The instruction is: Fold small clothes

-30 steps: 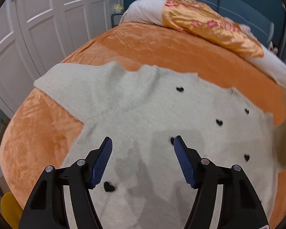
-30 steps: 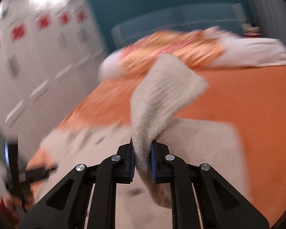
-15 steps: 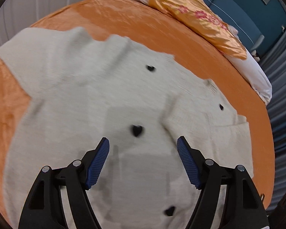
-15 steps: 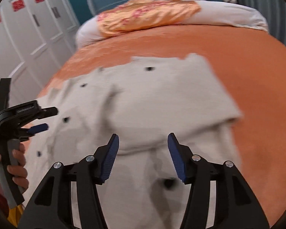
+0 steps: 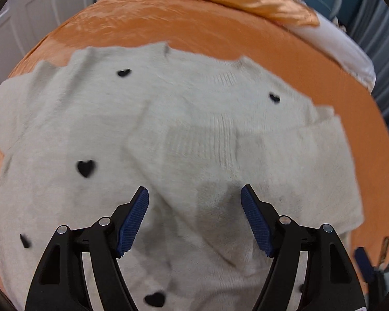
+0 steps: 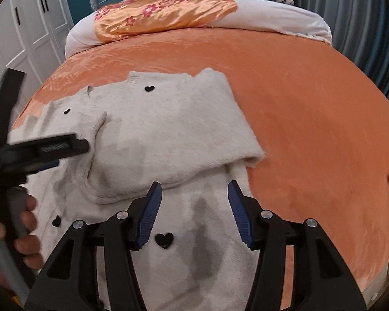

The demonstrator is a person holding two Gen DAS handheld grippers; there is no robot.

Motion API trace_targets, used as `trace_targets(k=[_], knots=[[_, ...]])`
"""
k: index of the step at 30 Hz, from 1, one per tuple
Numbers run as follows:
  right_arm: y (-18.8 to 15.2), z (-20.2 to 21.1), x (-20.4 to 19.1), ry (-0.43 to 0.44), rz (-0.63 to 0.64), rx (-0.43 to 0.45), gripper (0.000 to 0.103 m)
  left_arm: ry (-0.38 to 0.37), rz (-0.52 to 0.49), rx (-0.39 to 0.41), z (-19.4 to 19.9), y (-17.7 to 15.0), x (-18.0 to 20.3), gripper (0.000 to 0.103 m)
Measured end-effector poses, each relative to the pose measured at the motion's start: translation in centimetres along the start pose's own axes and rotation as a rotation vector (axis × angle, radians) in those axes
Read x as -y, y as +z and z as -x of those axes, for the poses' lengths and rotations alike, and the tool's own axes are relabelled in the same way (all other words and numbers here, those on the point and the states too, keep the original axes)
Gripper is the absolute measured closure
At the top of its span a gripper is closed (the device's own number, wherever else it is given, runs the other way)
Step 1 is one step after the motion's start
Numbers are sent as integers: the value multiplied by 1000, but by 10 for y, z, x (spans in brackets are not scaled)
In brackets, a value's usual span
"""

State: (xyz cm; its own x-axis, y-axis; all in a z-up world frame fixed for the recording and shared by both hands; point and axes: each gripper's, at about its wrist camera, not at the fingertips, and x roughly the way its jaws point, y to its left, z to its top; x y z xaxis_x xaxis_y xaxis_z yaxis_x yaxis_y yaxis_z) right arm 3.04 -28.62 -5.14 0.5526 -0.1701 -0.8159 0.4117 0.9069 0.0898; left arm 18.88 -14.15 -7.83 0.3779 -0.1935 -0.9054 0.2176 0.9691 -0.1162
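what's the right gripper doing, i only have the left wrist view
Observer: The right gripper is open with nothing between its pads, above the cream sweater; its jaws have just been opening.
Operator: is the sleeve fold done on that side
Observer: Yes, the right sleeve lies folded across the sweater's front, its cuff pointing toward the left gripper.
Operator: anything else on the bed past the sweater
Observer: A white pillow with an orange floral cover lies at the head of the orange bedspread, apart from the sweater.
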Motion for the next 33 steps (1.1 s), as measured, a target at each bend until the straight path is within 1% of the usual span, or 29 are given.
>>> trace_targets(k=[2, 4, 5, 6, 8, 11, 13, 16, 17, 21, 27, 33], knots=[[-1, -1, 4, -6, -5, -7, 52, 50, -36, 8, -9, -3, 2, 26], [-3, -2, 10, -7, -15, -13, 52, 99, -51, 32, -8, -3, -5, 26], [-5, -2, 13, -8, -22, -16, 52, 156, -56, 54, -4, -3, -14, 26], [-5, -3, 15, -9, -26, -19, 52, 183, -57, 67, -2, -4, -20, 26], [-8, -3, 18, -5, -40, -22, 52, 204, -39, 70, 4, -6, -46, 26], [-13, -4, 18, -3, -47, -29, 52, 261, 33, 47, 9, -15, -91, 26], [-16, -3, 16, -1, -45, -35, 52, 258, 66, 48, 17, -22, -107, 26], [-19, -2, 9, -1, -32, -41, 52, 286, 79, 55, 25, -28, -116, 27], [-20, -1, 6, -1, -27, -41, 52, 285, 81, 56, 27, -30, -118, 27], [-19, 2, -3, 1, -8, -37, 52, 257, 109, 49, 29, -31, -124, 28], [-17, 3, -11, 10, -2, -34, 51, 219, 120, 56, 39, -31, -122, 28], [-18, 4, -16, 14, 7, -34, 51, 203, 123, 62, 44, -33, -119, 28]])
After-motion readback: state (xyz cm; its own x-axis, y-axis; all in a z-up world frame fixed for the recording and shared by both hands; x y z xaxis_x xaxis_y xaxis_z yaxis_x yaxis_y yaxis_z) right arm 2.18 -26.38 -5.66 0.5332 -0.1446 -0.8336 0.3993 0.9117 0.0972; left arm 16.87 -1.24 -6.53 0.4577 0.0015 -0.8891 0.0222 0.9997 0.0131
